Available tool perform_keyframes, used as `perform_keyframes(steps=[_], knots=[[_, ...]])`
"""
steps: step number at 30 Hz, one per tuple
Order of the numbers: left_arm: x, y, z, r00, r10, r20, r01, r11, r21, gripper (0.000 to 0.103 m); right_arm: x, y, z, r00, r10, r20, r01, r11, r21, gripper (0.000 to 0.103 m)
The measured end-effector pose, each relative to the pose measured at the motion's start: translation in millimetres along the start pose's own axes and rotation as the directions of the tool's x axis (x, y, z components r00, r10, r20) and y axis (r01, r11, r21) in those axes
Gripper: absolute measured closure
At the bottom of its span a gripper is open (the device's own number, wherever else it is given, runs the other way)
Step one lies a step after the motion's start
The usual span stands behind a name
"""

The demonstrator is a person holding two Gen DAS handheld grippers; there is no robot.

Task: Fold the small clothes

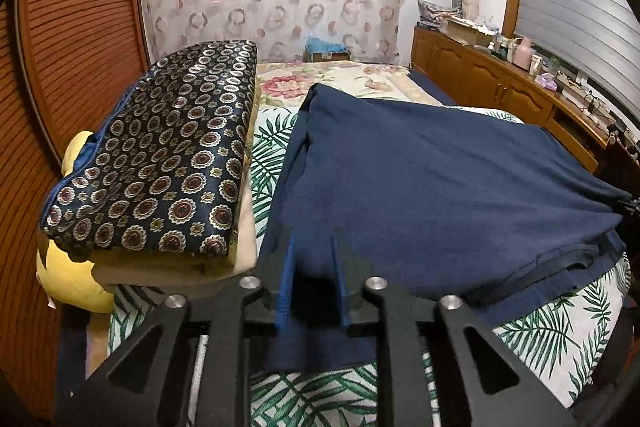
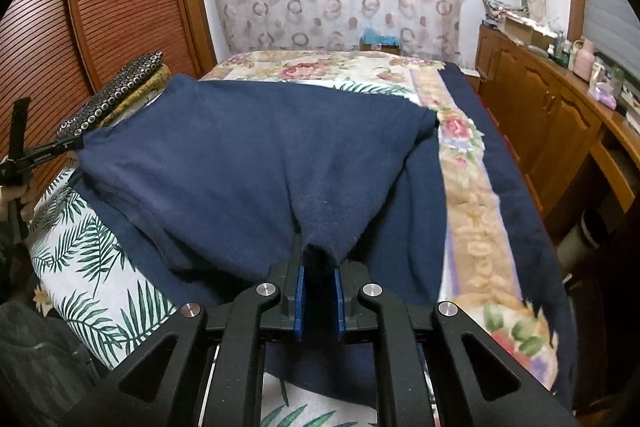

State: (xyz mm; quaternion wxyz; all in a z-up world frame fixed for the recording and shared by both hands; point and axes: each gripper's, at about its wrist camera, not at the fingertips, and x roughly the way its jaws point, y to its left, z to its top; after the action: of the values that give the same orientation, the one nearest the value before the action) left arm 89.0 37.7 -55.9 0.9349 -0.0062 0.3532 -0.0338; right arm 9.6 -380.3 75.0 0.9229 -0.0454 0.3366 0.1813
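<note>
While both your left gripper (image 1: 314,259) and right gripper (image 2: 319,261) pinch the soft, floppy navy shirt (image 1: 420,179) at 6 o'clock on the bed (image 1: 560,323), keep hold of its near edge.

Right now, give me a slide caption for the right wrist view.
Right gripper pinches the navy garment over the leaf-print bedsheet, while the left gripper holds its far corner.

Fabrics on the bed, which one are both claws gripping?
The plain navy garment. Both the left claw and right claw pinch its edge, lifting it. The folded medallion-print cloth lies untouched beside it, and the palm-leaf sheet lies underneath.
</note>
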Motion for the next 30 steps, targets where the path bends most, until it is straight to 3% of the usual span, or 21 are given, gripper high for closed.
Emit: perform_keyframes(steps=[5, 6, 7, 11, 18, 25, 30], knots=[[-9.6, -2.3, -0.9, 1.0, -0.009, 0.015, 0.009, 1.0, 0.009, 0.056, -15.4, 2.2, 0.6, 0.998, -0.047, 0.038, 0.048, 0.999, -0.022, 0.073], [-10.4, -3.4, -0.8, 1.0, -0.01, 0.014, 0.01, 1.0, 0.014, 0.054, -17.0, 3.5, -0.4, 0.997, -0.057, 0.045, 0.058, 0.998, -0.027, 0.065], [-11.0, -4.4, -1.1, 1.0, -0.014, 0.014, 0.014, 1.0, 0.016, 0.049, -18.3, 4.9, 0.6, 0.996, -0.07, 0.055, 0.072, 0.997, -0.031, 0.058], [-9.4, -6.4, -3.2, 0.999, -0.041, 0.001, 0.041, 0.999, 0.025, 0.025, -13.4, 10.3, 0.2, 0.995, -0.063, 0.082, 0.065, 0.998, -0.022, 0.046], [-8.2, -7.3, -10.5, 1.0, -0.016, -0.018, 0.017, 1.0, 0.019, 0.025, 26.6, 27.4, -1.3, 0.998, -0.007, 0.06, 0.01, 0.999, -0.038, 0.043], [-3.6, -1.5, -19.7, 0.999, 0.002, -0.04, -0.002, 1.0, 0.002, 0.025, 73.2, 44.4, 12.2, 0.998, 0.05, -0.024, -0.051, 0.996, -0.066, 0.043], [0.3, 2.8, -24.0, 0.998, 0.008, -0.055, -0.008, 1.0, -0.008, 0.025, 98.1, 52.6, 18.2, 0.996, 0.023, -0.085, -0.03, 0.996, -0.082, 0.043]])
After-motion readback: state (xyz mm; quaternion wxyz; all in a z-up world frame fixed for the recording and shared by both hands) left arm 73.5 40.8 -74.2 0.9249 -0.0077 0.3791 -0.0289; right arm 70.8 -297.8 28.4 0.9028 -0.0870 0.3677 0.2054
